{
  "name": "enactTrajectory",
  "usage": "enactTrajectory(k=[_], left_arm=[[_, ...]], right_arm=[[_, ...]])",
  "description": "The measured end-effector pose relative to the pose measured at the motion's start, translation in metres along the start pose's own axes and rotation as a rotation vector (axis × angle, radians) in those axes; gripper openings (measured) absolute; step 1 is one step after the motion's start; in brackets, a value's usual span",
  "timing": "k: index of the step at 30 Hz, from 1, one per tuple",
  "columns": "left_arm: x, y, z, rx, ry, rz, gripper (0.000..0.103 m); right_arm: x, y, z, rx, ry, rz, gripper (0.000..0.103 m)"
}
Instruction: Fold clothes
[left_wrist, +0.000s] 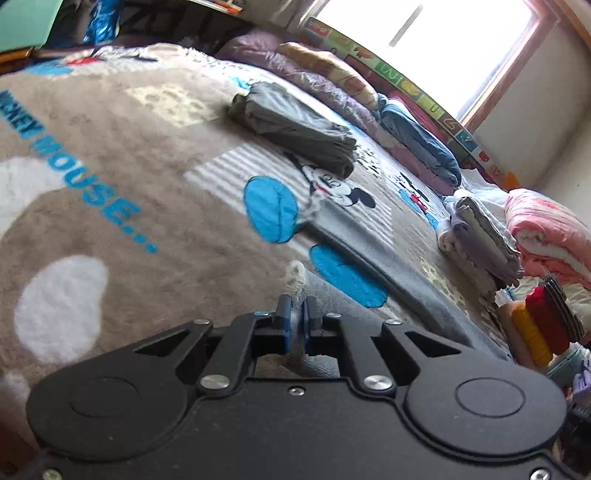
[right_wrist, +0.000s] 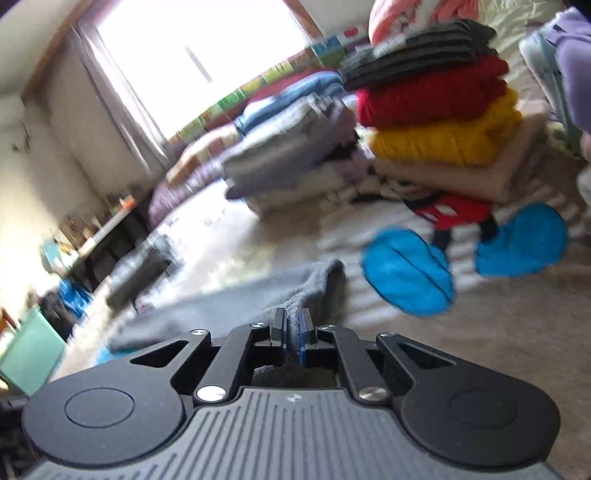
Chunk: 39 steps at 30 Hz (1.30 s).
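Both grippers (left_wrist: 295, 314) (right_wrist: 293, 325) clamped on grey garment (right_wrist: 314, 280)

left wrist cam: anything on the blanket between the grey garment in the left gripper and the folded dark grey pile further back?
No objects. In the left wrist view only bare Mickey Mouse blanket lies between the grey garment in the left gripper and the folded dark grey pile.

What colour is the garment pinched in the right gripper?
Grey. The garment shows best in the right wrist view, pinched by the right gripper.
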<state>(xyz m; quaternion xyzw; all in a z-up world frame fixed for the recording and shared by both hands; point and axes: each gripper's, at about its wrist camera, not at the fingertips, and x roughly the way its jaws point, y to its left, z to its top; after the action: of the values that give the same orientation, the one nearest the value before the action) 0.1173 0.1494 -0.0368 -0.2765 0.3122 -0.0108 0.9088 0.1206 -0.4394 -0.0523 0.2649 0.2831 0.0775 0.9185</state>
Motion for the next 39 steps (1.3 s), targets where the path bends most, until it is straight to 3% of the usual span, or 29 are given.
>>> enactTrajectory(k=[3,7,11,13,16,20,23,25,26,27,29,32,36,39], left_arm=[[0.004,0.002,-0.009,0.033,0.029,0.029,0.004],[0.011,0.010,-0.019,0.065,0.078,0.109,0.006],[-0.010,0.001,-0.013,0.113,-0.019,0.146,0.006],[-0.012,-0.014,-0.017,0.164,-0.048,0.132,0.006],[-0.003,-0.041,-0.030,0.224,-0.040,0.052,0.006],[0.012,-0.075,-0.051,0.352,-0.040,0.008,0.006],[0.030,-0.085,-0.058,0.377,-0.029,-0.007,0.011],[0.050,-0.084,-0.062,0.385,0.026,0.036,0.021],[0.065,-0.081,-0.064,0.391,0.098,0.074,0.024],[0.067,-0.078,-0.063,0.382,0.092,0.069,0.024],[0.060,-0.077,-0.052,0.336,0.094,0.042,0.024],[0.054,-0.073,-0.039,0.289,0.033,0.014,0.025],[0.073,-0.053,-0.006,0.087,0.053,-0.032,0.025],[0.088,-0.043,0.025,-0.063,0.059,-0.079,0.040]], right_arm=[[0.003,-0.010,-0.015,0.018,0.058,-0.027,0.008],[0.016,-0.008,-0.039,-0.072,0.144,-0.121,0.014],[-0.005,0.001,-0.040,-0.101,0.061,-0.194,0.033],[-0.011,0.017,-0.041,-0.162,0.007,-0.182,0.033],[-0.020,0.040,-0.042,-0.253,-0.073,-0.160,0.033],[0.000,0.076,-0.052,-0.364,-0.051,-0.082,0.033],[0.017,0.095,-0.066,-0.409,-0.037,-0.038,0.032],[0.031,0.096,-0.076,-0.409,-0.006,-0.037,0.032],[0.042,0.094,-0.083,-0.417,0.060,-0.070,0.034],[0.053,0.091,-0.090,-0.426,0.130,-0.105,0.034],[0.046,0.084,-0.095,-0.416,0.080,-0.074,0.034],[0.030,0.085,-0.095,-0.421,0.037,-0.064,0.034],[0.024,0.089,-0.095,-0.437,-0.009,-0.054,0.034],[0.028,0.102,-0.088,-0.480,-0.020,-0.035,0.034]])
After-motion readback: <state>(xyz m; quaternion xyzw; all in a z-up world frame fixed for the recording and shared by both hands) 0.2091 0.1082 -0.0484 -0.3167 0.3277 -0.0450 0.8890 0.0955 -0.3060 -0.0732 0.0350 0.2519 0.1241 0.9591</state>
